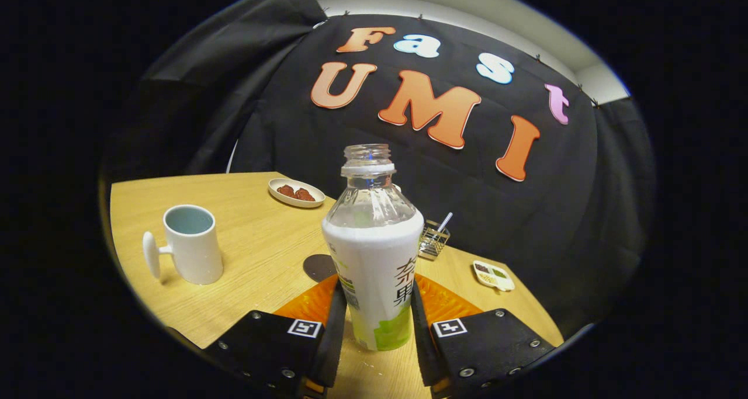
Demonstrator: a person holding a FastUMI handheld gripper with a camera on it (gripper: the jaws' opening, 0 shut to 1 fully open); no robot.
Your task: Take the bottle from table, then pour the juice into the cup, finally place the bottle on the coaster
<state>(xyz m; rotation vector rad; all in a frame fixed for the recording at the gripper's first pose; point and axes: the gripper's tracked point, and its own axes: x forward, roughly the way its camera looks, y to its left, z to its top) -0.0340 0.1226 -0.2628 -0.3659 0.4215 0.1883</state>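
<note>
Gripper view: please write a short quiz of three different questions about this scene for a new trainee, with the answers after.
1. True or false: the bottle has its cap on.
2. Where does the bottle stand in relation to the gripper?
A. between its fingers
B. far beyond them
C. lying beside the mug
3. Fill in: the round dark coaster lies on the table between the bottle and the white ____.

Key:
1. False; the neck is open.
2. A; both fingers press on its sides.
3. mug, which stands upright with its handle pointing away from the bottle.
</note>
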